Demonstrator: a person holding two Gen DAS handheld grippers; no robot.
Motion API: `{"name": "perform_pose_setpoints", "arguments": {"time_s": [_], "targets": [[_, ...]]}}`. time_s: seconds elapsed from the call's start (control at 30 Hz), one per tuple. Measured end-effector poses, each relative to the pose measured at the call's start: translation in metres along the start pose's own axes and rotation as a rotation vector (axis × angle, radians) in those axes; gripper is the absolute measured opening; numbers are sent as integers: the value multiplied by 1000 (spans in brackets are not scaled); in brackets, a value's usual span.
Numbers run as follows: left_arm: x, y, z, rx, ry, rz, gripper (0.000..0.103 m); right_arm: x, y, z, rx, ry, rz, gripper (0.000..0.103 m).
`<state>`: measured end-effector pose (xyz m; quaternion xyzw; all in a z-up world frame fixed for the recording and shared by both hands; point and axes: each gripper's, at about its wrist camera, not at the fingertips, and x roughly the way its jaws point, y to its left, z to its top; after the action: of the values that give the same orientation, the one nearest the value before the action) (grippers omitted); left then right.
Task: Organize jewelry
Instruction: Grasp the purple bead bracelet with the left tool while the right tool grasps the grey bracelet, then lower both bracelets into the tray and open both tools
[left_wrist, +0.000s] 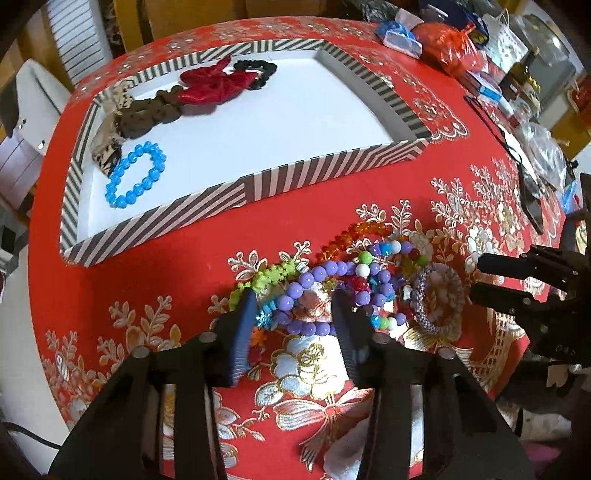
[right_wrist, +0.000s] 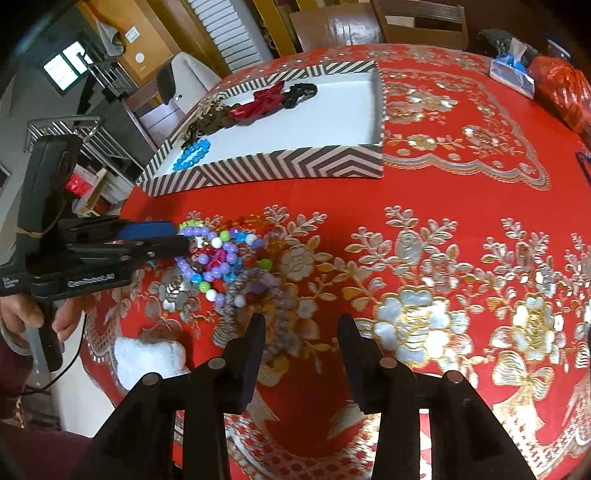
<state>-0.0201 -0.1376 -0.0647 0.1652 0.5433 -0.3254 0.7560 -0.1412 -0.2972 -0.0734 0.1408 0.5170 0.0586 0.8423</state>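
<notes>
A heap of bead bracelets lies on the red floral tablecloth. My left gripper points down into its left part. Its fingers stand apart around a stretch of the purple bead bracelet, and no firm pinch shows. A lavender woven bracelet rests at the heap's right. My right gripper hovers open just beside it, with nothing between its fingers. The striped tray behind holds a blue bead bracelet and several scrunchies, one of them red.
An orange bag, a tissue pack and assorted clutter crowd the table's far right. A white cloth lies at the near table edge. A person's hand holds the left gripper's handle. Chairs stand behind the table.
</notes>
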Motion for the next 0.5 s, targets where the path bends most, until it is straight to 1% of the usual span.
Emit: {"name": "perform_pose_setpoints", "arguments": {"time_s": [0.07, 0.13, 0.17, 0.2, 0.23, 0.27, 0.37, 0.5], "targets": [[2, -2, 2, 17, 1, 10, 26, 9, 6, 1, -29, 14, -13, 38], [5, -4, 4, 29, 3, 12, 21, 16, 15, 0, -78, 10, -53, 32], [6, -5, 4, 31, 6, 9, 16, 18, 16, 0, -100, 4, -70, 24], [8, -5, 5, 33, 6, 4, 16, 19, 18, 1, -114, 0, -84, 19], [8, -6, 5, 33, 4, 2, 13, 19, 17, 2, -117, 0, -91, 14], [8, -6, 5, 31, 1, -3, 8, 19, 14, 2, -105, -2, -95, 7], [4, -2, 4, -4, -2, -36, 8, 14, 6, 3, -71, -2, -73, 7], [-16, 5, 0, -48, -36, -87, 8, -4, -1, 7, -47, -32, -63, 7]]}}
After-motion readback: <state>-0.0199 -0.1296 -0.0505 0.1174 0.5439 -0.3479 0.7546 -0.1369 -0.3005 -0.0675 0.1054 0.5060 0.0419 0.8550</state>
